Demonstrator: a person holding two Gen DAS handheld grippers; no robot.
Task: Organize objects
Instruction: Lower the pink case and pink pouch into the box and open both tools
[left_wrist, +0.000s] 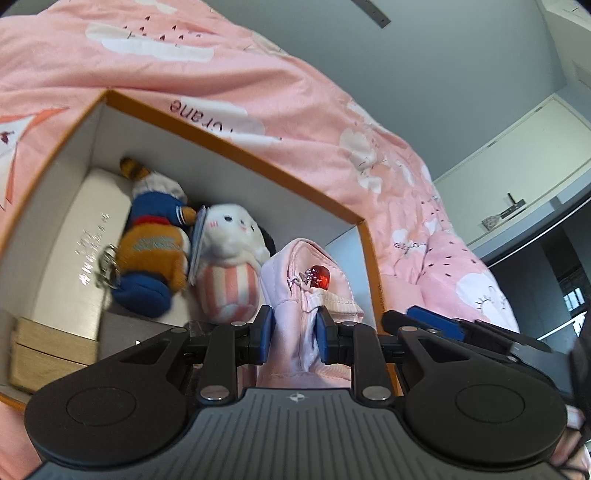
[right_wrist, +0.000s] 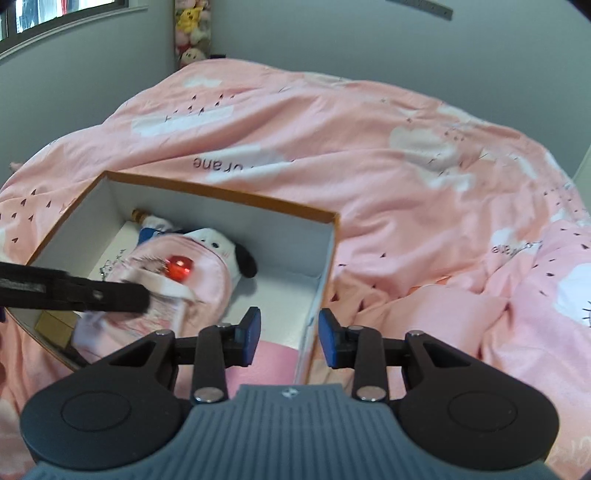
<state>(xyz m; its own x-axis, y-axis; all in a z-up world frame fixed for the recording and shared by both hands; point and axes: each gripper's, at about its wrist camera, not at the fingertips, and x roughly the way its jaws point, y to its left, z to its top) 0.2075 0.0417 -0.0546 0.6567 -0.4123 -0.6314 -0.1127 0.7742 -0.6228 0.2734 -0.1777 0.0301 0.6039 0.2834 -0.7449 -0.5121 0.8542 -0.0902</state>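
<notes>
Left wrist view first: the left hand-held gripper (left_wrist: 294, 334) is clamped on a pale pink pouch (left_wrist: 295, 295), blue pads squeezing the fabric from both sides; the pouch has a shiny red charm (left_wrist: 320, 277) on its zipper and sits over the near right part of an open box (left_wrist: 229, 144) with orange edges and white walls; inside the box lie a plush in blue and orange (left_wrist: 153, 243) with a metal key ring (left_wrist: 108, 266), and right beside it, touching, a white plush with pink stripes (left_wrist: 231, 254); a flat white case (left_wrist: 79, 243) lies under them on the left, and a wooden block (left_wrist: 48, 358) sits in the near left corner; the box rests on a bed with a pink cloud-print duvet (left_wrist: 177, 74); the tip of the right hand-held gripper (left_wrist: 436, 321) pokes in at the right. Right wrist view: the right hand-held gripper (right_wrist: 290, 338) hangs over the box's near right corner, jaws partly apart with nothing between them; the pouch lies in the box over the plushes, and the left one reaches in from the left edge, blurry, onto the pouch.
</notes>
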